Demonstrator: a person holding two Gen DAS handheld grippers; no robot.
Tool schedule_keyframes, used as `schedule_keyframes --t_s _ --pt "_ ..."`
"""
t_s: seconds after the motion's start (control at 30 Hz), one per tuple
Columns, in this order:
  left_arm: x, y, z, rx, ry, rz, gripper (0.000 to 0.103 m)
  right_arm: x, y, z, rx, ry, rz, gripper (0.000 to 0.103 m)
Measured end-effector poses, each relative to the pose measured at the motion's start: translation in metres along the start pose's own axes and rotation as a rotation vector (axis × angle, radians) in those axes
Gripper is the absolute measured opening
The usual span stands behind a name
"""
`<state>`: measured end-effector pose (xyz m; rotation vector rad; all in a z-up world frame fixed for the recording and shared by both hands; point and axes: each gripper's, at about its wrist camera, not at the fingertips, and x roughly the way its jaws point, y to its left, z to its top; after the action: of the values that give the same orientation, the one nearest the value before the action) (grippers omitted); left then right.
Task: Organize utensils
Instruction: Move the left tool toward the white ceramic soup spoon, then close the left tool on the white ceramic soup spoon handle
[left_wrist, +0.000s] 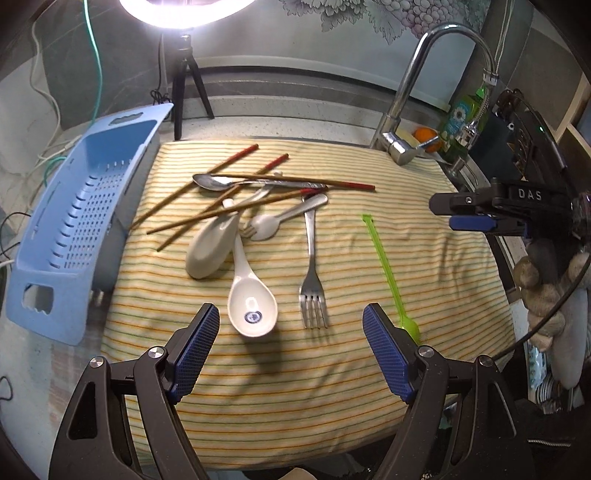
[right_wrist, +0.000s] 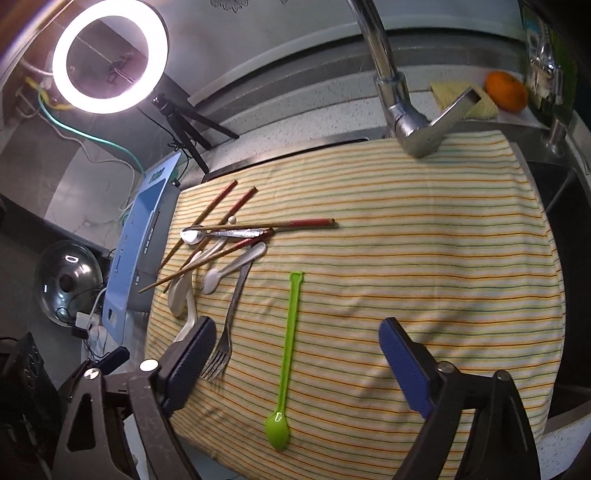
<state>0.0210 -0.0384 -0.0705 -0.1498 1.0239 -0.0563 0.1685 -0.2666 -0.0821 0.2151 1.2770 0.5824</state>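
1 green spoon (right_wrist: 288, 354) lies alone on the striped cloth (right_wrist: 424, 258) over the counter, lower centre of the right wrist view, between the released right gripper (right_wrist: 295, 354). Its long axis runs up the frame, bowl nearest, handle pointing away. The right gripper is nearer it; the left gripper (left_wrist: 291, 332), also released and empty, faces the white spoon (left_wrist: 251, 306) and fork (left_wrist: 313, 273).

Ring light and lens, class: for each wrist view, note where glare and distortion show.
Left wrist view: the ring light blows out white at the top edge, and the striped cloth bulges barrel-like. Right wrist view: the ring light glows pinkish with its centre readable, the faucet glints, and the cloth's stripes curve strongly.
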Motion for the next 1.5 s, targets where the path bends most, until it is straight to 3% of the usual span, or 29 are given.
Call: schedule_keyframes --t_s 0.13,0.2,0.37,0.63,0.87,1.1,1.5 --pt "0.003 -0.013 -0.008 -0.005 -0.004 -0.008 0.078 0.01 0.004 0.0 -0.055 0.061 0.026 0.066" --pt "0.005 -0.019 -0.012 -0.02 -0.004 -0.016 0.078 0.016 0.006 -0.001 -0.081 0.102 0.054 0.055" --pt "0.013 -0.033 -0.025 -0.069 -0.003 -0.033 0.078 0.031 0.007 -0.003 -0.125 0.199 0.099 0.045" --pt "0.018 -0.032 -0.033 -0.11 -0.004 -0.017 0.066 0.043 0.01 -0.004 -0.163 0.23 0.109 0.04" --pt "0.016 0.0 -0.022 -0.148 -0.037 0.0 0.049 0.046 0.026 0.007 -0.149 0.203 0.165 0.037" --pt "0.03 0.035 -0.024 -0.23 -0.021 0.029 0.048 0.073 0.064 0.019 -0.172 0.227 0.228 0.037" --pt "0.045 0.039 -0.025 -0.243 -0.007 -0.001 0.048 0.136 0.12 0.033 -0.239 0.34 0.24 0.03"
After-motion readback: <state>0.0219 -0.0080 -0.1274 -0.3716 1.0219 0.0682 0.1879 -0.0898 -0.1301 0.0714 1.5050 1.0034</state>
